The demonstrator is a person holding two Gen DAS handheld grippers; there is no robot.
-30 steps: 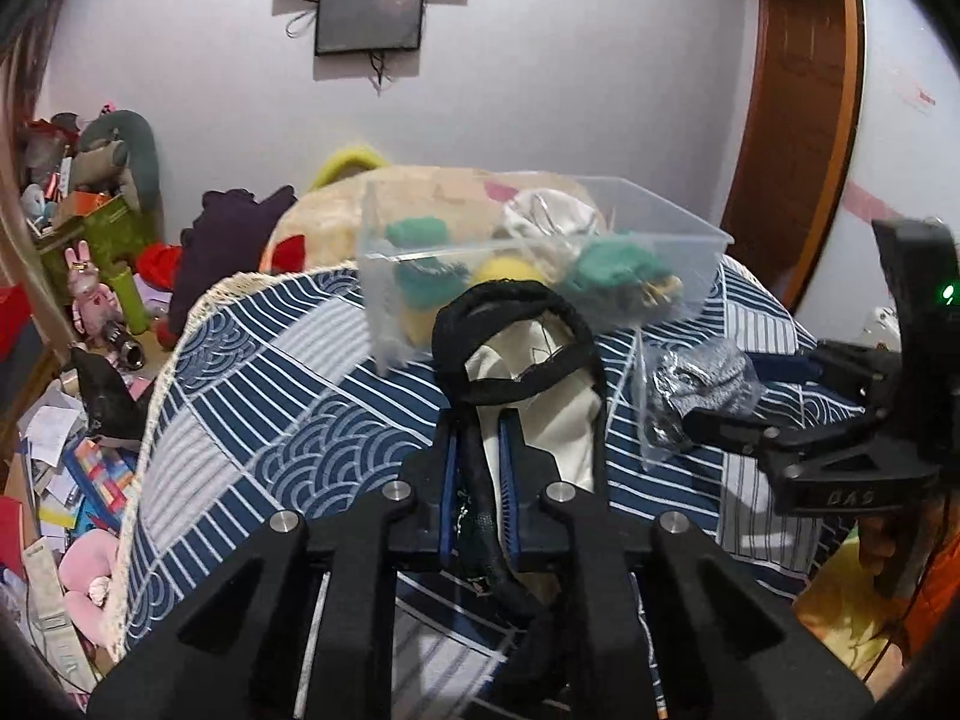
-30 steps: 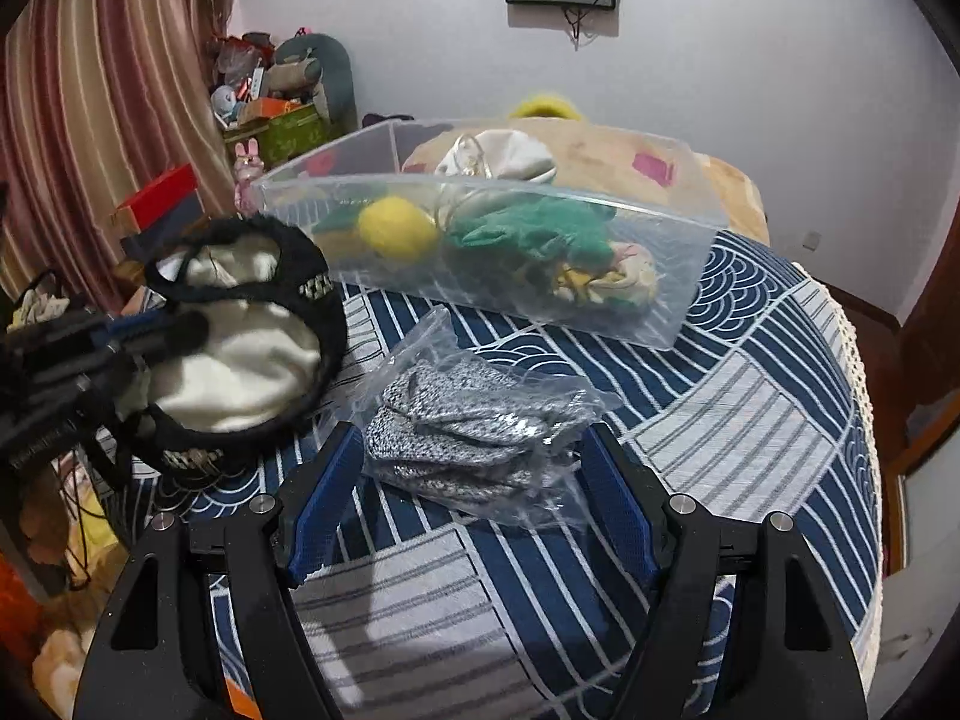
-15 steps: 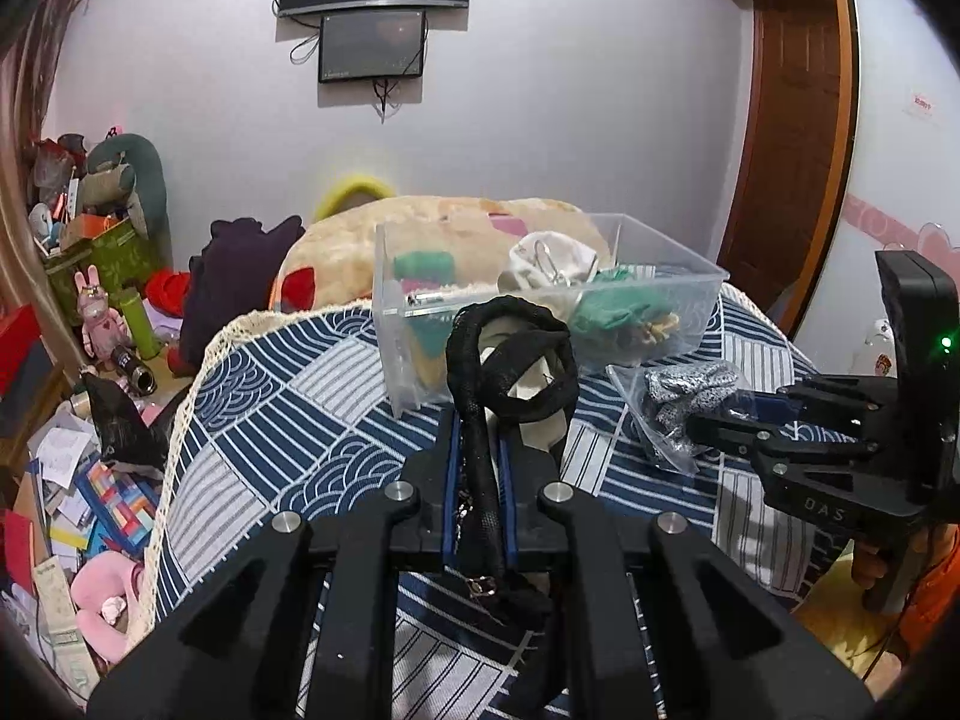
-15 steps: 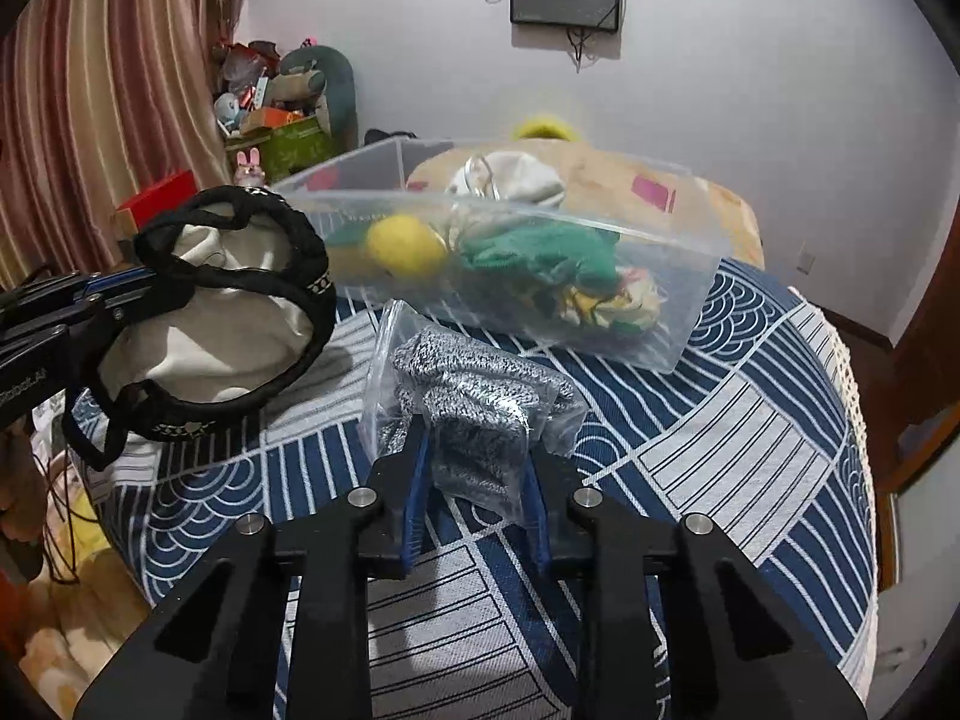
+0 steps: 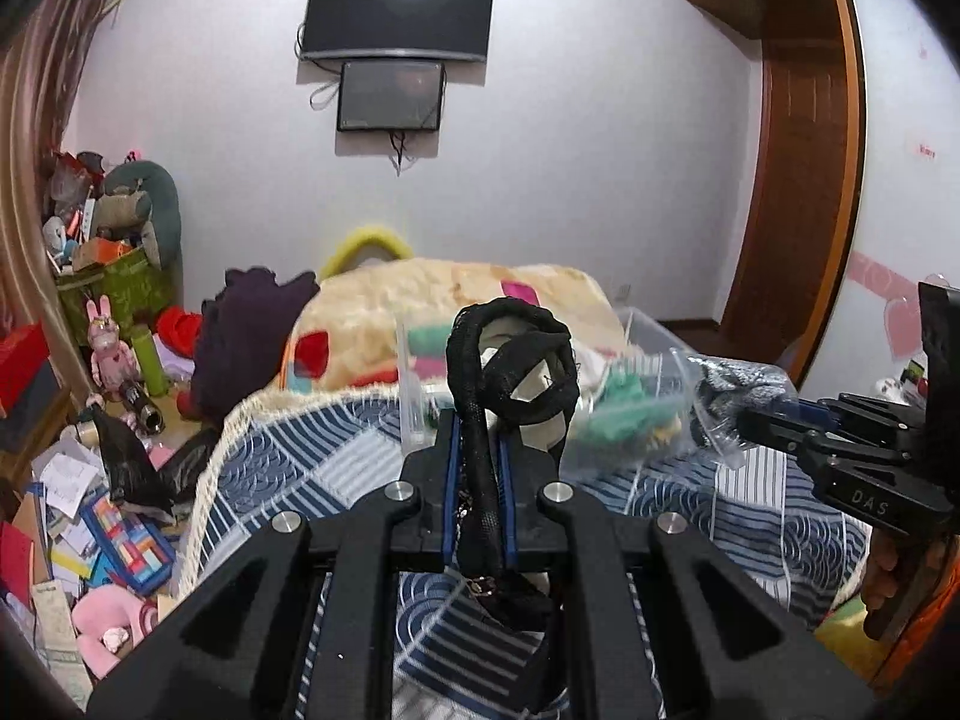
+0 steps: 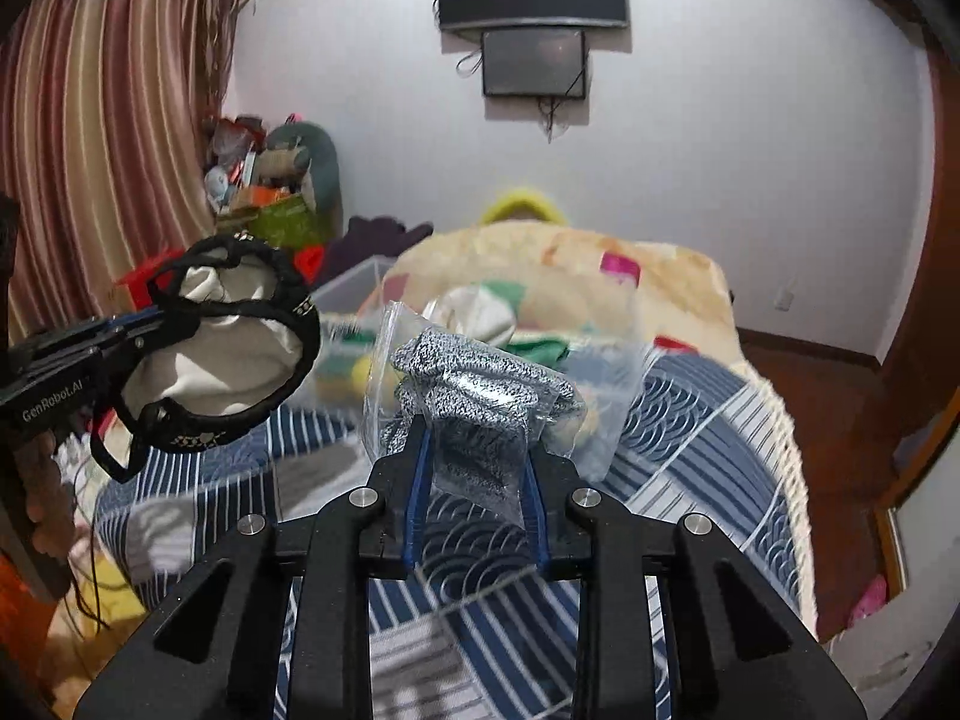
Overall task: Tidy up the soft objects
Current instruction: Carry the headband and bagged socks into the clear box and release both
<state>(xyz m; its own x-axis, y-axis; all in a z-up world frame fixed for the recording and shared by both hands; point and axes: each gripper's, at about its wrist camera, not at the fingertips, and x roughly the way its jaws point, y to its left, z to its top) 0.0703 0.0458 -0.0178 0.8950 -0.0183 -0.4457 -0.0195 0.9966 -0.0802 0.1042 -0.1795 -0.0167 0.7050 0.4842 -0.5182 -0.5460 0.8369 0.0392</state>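
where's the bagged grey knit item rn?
The bagged grey knit item is pinched in the right gripper, lifted above the blue patterned cloth, just in front of the clear bin.

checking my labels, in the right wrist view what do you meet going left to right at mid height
curtain → left hand-held gripper → black-and-cream pouch → bagged grey knit item in the right hand-held gripper → patterned blanket → wooden door
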